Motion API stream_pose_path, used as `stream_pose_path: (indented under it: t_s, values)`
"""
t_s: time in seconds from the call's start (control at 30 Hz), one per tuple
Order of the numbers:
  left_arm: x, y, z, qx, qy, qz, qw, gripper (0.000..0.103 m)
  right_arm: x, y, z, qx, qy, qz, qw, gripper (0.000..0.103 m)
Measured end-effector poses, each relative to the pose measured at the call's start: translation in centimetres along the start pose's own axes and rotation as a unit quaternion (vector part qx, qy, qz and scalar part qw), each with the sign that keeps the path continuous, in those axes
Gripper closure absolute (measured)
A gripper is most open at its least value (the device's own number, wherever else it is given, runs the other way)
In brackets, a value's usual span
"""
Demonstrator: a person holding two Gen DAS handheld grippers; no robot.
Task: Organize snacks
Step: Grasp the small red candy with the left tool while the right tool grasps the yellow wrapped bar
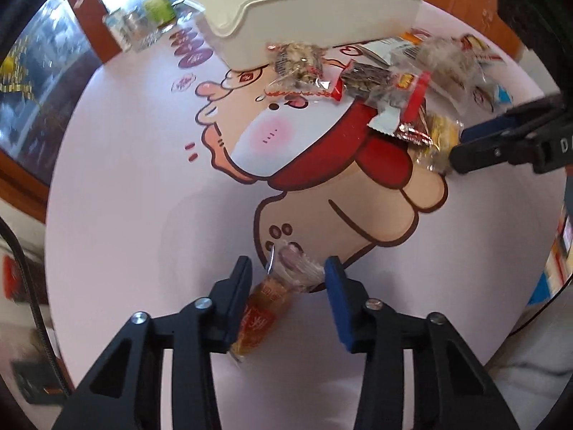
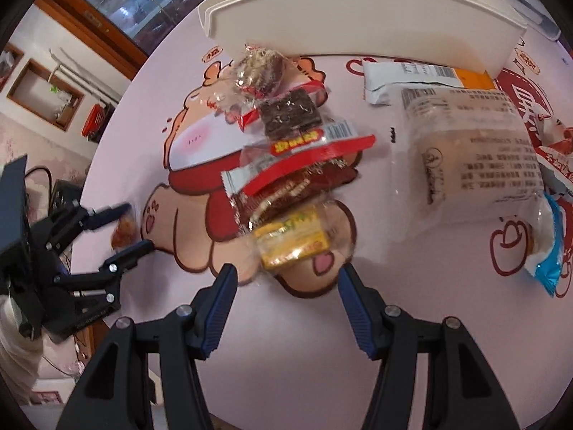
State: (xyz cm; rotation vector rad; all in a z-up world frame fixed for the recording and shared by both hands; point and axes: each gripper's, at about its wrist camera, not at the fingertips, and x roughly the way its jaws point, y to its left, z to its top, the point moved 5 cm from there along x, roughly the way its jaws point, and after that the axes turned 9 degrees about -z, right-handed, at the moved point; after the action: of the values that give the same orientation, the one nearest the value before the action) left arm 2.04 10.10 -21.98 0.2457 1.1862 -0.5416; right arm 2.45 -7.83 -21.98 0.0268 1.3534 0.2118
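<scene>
Pick-up stage: your left gripper [image 1: 288,272] stands apart around the orange snack packet [image 1: 263,317] on the table [image 1: 136,186], right gripper [image 2: 286,279] apart facing the yellow packet [image 2: 293,242]; next, pinch, then carry to the cream bin [image 2: 358,21].

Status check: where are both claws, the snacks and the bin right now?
Left claw open, straddling an orange-wrapped snack, not clamped. Right claw open, nosing at the yellow packet. Snack pile on the table; cream bin behind it. Nothing blocking.
</scene>
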Motion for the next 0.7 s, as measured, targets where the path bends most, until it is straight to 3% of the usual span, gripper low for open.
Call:
stream_pose_path:
  t_s: [0.23,0.4,0.57,0.7]
  values:
    - [-0.2,0.9,-0.8,-0.102,-0.014,-0.029,0.9943,0.069,0.6,0.8,1.3,0.009,-0.011,-0.014,1.0,0.044]
    - [-0.6,1.3,-1.6,-0.162,-0.027,-0.036,0.9858,0.069,0.9,1.3,1.4,-0.006,-0.015,-0.05,0.999,0.044]
    - [-0.7,1.1,-2.3,-0.191,-0.038,-0.036,0.9802,0.069,1.3,1.8,2.1,0.011,-0.018,-0.076,0.997,0.045]
    - [-0.8,0.8,-2.7,-0.205,-0.041,-0.042,0.977,0.069,1.5,2.5,2.5,-0.018,-0.036,-0.128,0.991,0.073]
